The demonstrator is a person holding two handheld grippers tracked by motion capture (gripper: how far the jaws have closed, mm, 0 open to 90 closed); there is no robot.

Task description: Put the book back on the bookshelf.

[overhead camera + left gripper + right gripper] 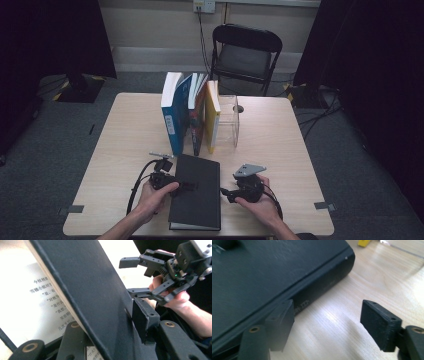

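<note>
At the near edge of the table lies a black book, flat, its spine towards the person's right and its long side running away from them. Just behind it stand several books upright in a row: a blue book, a darker one and a yellow book, with a clear plastic box touching the yellow one on its right. A black folding chair stands beyond the table's far edge. Nothing lies between the grippers and the black book. The left gripper reaches over the book's left edge; in the left gripper view its jaws are clamped on the lifted black cover, one pad on the outside, the other under it against the printed page. The right gripper rests just beside the spine, its jaws wide apart and holding nothing, one finger right by the spine; whether it touches cannot be told.
</note>
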